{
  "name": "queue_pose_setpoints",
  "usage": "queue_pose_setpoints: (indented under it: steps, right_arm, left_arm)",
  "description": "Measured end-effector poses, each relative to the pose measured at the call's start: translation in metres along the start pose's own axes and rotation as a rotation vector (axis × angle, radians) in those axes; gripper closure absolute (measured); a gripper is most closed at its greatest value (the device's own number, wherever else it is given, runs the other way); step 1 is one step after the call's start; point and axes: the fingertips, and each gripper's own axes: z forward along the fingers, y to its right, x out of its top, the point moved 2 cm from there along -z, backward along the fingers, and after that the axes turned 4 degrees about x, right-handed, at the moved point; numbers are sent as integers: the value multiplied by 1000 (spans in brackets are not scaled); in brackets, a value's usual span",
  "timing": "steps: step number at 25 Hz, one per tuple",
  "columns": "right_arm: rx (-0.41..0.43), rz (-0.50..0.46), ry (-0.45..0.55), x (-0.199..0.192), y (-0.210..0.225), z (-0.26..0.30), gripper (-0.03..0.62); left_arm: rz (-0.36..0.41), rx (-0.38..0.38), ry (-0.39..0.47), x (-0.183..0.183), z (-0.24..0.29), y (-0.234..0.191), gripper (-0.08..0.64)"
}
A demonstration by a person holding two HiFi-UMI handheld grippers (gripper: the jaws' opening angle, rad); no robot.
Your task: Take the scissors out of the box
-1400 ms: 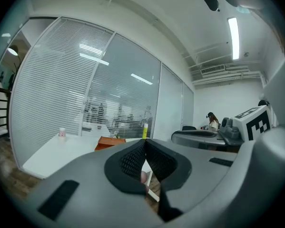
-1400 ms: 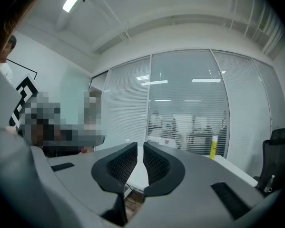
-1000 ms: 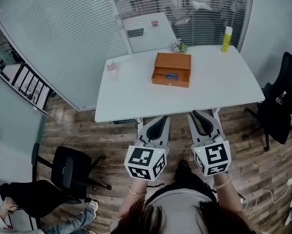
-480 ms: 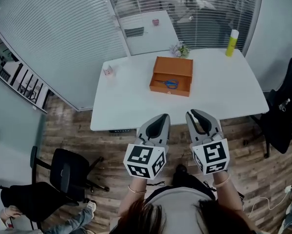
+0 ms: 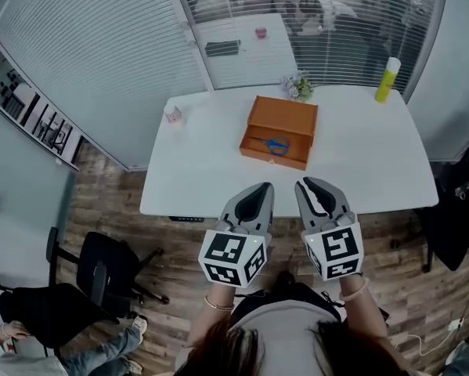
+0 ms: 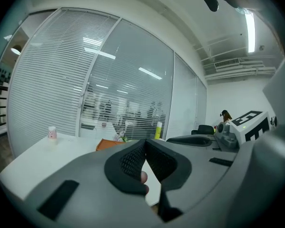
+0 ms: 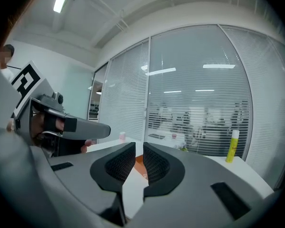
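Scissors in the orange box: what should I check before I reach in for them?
1. Orange box open, blue-handled scissors visible inside: ok.
2. Right gripper jaws apart: ok, opening, nothing between them.
3. Left gripper ready to grasp: not ok, jaws together, empty.
4. Grippers at the box: not ok, both are at the table's near edge, short of it.
5. Table between grippers and box bare: ok.
6. Which way the scissors' handles point: cannot tell, too small.
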Motion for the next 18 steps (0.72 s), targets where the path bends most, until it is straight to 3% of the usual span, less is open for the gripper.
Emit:
queue_pose_setpoints:
  steps: [11, 18]
  right_arm:
    - [62, 18, -55, -22, 20, 44, 517]
    - [56, 13, -81, -31, 35, 79, 515]
  left_arm:
    - [4, 52, -29, 0, 30, -22, 541]
    - [-2, 52, -47, -5, 57, -50, 541]
